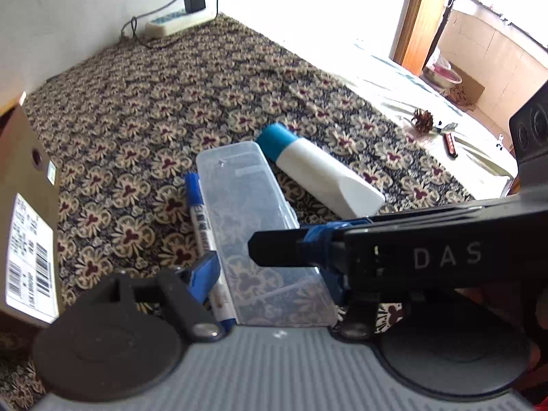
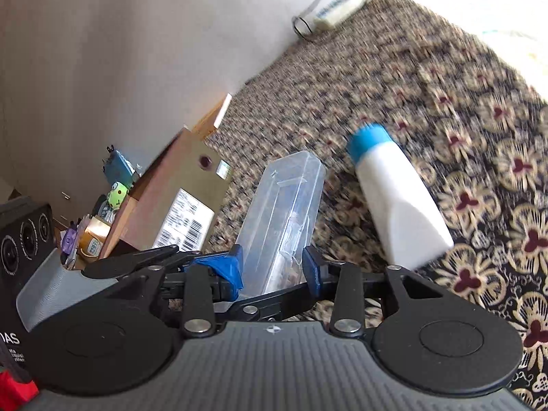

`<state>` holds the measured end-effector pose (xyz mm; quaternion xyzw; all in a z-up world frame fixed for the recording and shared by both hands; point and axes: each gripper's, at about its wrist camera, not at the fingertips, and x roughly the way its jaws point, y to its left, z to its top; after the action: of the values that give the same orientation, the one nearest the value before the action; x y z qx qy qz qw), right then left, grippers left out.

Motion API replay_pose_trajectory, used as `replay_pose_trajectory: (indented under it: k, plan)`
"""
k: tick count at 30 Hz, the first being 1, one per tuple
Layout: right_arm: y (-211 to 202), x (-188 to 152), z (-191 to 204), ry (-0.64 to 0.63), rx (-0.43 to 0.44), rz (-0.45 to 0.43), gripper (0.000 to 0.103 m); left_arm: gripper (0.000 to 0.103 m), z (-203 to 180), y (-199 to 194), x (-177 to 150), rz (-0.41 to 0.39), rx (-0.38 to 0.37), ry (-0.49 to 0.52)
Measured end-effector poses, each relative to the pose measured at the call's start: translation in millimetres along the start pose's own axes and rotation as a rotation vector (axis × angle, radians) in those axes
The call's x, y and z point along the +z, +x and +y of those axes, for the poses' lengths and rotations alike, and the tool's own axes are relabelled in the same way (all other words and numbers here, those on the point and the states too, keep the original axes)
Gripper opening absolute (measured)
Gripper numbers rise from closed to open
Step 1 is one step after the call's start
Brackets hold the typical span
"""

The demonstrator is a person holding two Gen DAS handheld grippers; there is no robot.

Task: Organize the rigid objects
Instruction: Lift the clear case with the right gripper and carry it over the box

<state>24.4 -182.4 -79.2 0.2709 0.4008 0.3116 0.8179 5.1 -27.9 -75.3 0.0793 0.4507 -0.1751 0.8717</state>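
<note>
A clear plastic case (image 1: pixel 246 212) lies on the patterned cloth, with a blue marker (image 1: pixel 202 226) along its left side and a white bottle with a blue cap (image 1: pixel 322 171) to its right. My left gripper (image 1: pixel 270 274) straddles the near end of the case and the marker, its left finger against the marker. The right gripper's black finger crosses over the case from the right. In the right wrist view my right gripper (image 2: pixel 274 267) is shut on the clear case (image 2: pixel 284 205), tilted upward. The bottle (image 2: pixel 397 202) lies just right of it.
A cardboard box with a shipping label (image 1: pixel 30 226) stands at the left and holds small items (image 2: pixel 102 212). A power strip with a charger (image 1: pixel 178 20) lies by the wall. A pine cone (image 1: pixel 423 120) and small items lie on the light sheet at right.
</note>
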Motion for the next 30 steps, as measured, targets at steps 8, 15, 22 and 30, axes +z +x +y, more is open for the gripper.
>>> replay_pose_trajectory:
  k: [8,15,22,30]
  plan:
    - [-4,19,76,-0.122,-0.012,-0.155,0.022,0.055,28,-58,13,-0.174,-0.016,0.058]
    - [35,22,143,-0.248,0.023,-0.207,0.022,0.055,85,-114,11,-0.298,0.03,0.07]
    - [94,21,188,-0.295,0.044,-0.135,0.022,0.055,159,-136,-10,-0.313,0.091,0.006]
    - [139,16,208,-0.269,-0.051,-0.006,0.022,0.054,223,-123,-26,-0.231,0.063,-0.083]
